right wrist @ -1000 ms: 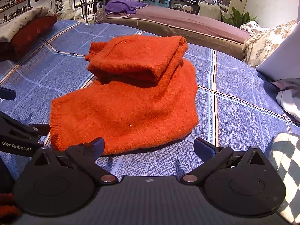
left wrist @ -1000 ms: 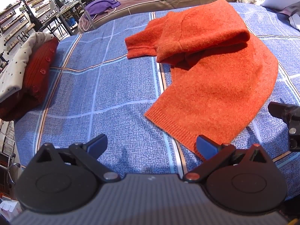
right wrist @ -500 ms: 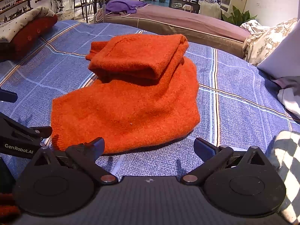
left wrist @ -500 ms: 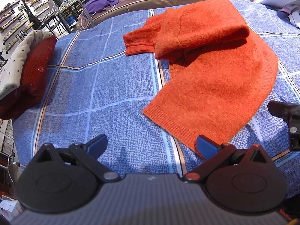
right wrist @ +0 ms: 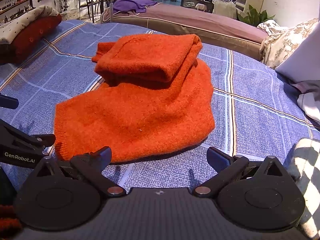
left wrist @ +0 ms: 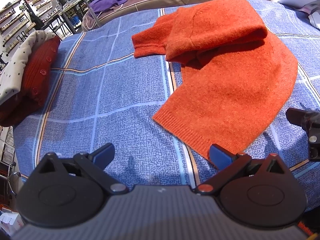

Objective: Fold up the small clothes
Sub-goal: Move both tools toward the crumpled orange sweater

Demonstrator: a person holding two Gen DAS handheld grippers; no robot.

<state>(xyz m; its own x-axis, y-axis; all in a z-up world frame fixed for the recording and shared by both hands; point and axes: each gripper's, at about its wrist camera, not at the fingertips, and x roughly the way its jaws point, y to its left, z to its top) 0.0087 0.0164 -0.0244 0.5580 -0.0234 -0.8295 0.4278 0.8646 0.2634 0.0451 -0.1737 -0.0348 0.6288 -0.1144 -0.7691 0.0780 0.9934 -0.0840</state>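
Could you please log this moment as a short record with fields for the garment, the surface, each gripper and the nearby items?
garment: orange sweater, partly folded, upper part doubled over onto the body, hem edge nearest the grippers
surface: blue checked bedspread
left gripper: open, empty, fingers apart just short of the hem
right gripper: open, empty, near the hem
nearby: dark red buttoned garment under a dotted cloth, left of the sweater; purple cloth behind
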